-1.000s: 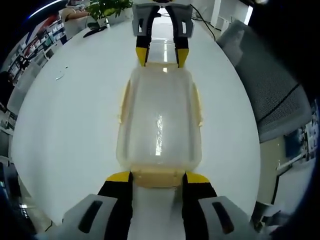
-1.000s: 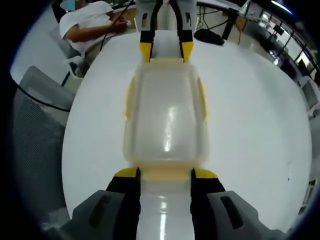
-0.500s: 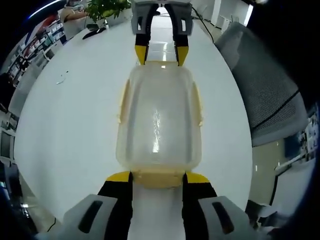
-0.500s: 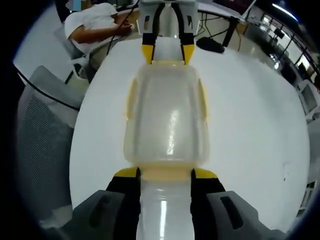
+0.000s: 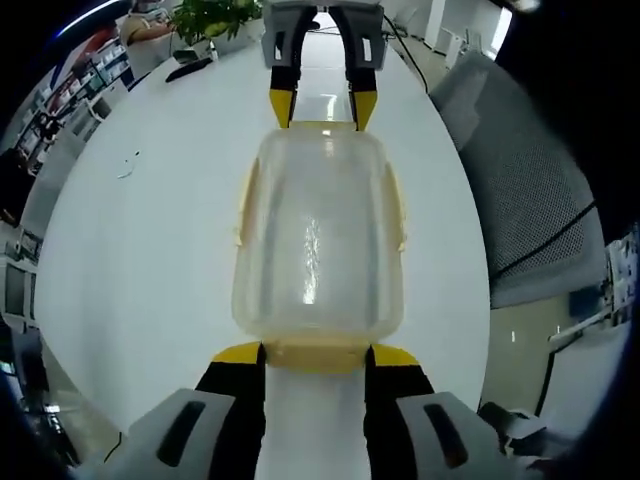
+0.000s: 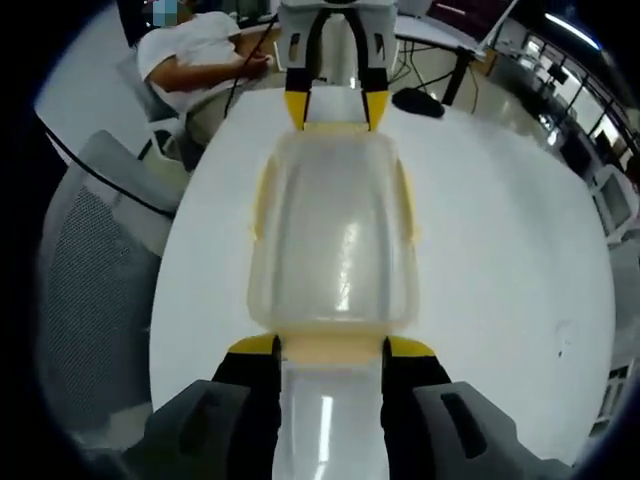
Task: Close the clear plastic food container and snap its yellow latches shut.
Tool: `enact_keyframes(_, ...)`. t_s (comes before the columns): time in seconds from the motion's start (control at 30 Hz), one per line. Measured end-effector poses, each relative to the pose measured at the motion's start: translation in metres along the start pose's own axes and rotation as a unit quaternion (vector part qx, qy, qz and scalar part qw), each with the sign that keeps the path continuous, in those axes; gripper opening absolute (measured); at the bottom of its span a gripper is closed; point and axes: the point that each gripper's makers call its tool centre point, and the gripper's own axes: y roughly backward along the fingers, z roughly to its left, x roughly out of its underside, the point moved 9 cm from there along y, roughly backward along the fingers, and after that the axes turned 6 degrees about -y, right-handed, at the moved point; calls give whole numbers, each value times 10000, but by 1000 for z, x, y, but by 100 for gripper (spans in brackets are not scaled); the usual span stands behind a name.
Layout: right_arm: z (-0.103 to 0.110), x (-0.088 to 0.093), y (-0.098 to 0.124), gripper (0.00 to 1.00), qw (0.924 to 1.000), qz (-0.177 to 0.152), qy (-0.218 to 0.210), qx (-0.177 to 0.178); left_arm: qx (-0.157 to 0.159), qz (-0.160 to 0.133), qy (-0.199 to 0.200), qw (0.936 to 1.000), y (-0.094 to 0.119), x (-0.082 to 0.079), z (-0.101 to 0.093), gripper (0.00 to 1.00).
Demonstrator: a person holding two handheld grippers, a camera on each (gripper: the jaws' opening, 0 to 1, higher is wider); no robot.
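The clear plastic container (image 5: 318,240) has its lid on and pale yellow latches along its sides (image 5: 397,205). It hangs between both grippers above the white table. My left gripper (image 5: 316,355) is shut on the near end latch in the left gripper view. At the far end, the right gripper (image 5: 318,105) clamps the opposite latch. In the right gripper view the same container (image 6: 333,235) runs away from my right gripper (image 6: 332,347), which is shut on its end latch, while the left gripper (image 6: 335,108) holds the far end.
A round white table (image 5: 150,220) lies below. A grey mesh chair (image 5: 540,190) stands at its edge, seen also as a chair (image 6: 90,280) in the right gripper view. A potted plant (image 5: 215,15) sits far off. A person in a white shirt (image 6: 195,50) sits beyond the table.
The table looks smaller and farther in both views, so both grippers have risen with the container. The container keeps the same place between the jaws.
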Motion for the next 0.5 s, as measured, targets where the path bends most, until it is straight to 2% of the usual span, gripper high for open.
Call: enact_keyframes(0.5,-4,26,31,35,10000,-15,-1,81,-121,-13,-105,9999,6,-41,8,32)
